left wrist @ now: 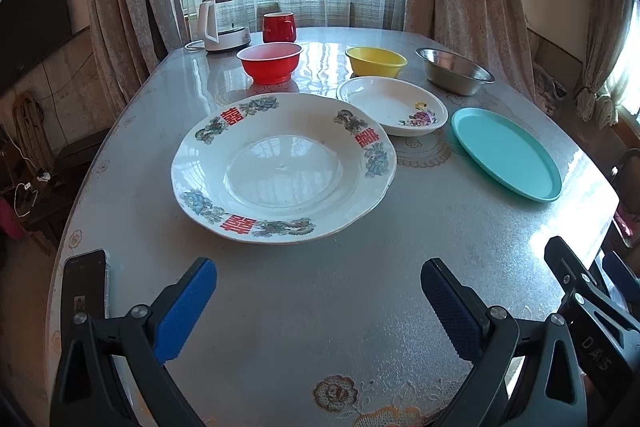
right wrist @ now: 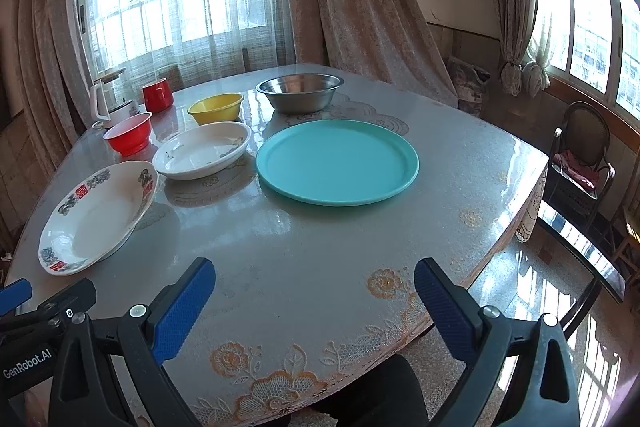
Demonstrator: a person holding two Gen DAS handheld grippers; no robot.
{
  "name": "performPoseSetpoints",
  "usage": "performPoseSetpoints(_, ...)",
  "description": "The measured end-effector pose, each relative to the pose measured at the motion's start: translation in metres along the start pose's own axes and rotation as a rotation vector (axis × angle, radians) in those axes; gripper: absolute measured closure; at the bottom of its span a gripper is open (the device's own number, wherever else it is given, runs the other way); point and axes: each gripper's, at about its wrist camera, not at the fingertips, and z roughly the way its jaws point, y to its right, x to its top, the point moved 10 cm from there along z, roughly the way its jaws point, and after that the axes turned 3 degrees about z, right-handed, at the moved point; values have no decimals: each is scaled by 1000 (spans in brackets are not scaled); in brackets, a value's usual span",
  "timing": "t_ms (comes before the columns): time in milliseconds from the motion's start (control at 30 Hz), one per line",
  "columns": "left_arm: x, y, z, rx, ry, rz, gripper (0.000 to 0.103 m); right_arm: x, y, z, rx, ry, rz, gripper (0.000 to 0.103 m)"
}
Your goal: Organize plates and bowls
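Six vessels sit on the table (left wrist: pixel 360 287), all holding nothing: red bowl (left wrist: pixel 269 62), yellow bowl (left wrist: pixel 376 61) and steel bowl (left wrist: pixel 454 70) in the far row; patterned plate (left wrist: pixel 282 167), small floral dish (left wrist: pixel 394 105) and teal plate (left wrist: pixel 506 153) nearer. All rest rim-up — the round pieces have no long axis. Left gripper (left wrist: pixel 318 301) and right gripper (right wrist: pixel 315 301) hover low over the near edge, jaws spread wide, gripping nothing.
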Motion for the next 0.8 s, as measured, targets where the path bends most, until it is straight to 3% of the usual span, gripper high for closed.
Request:
performPoseSetpoints(567, 8, 2, 5, -17, -7, 19, 0, 11, -4, 5, 2, 14, -36, 2)
performPoseSetpoints(800, 12, 1, 8, -75, -10, -11, 0, 16, -8, 7, 1, 28, -69, 1)
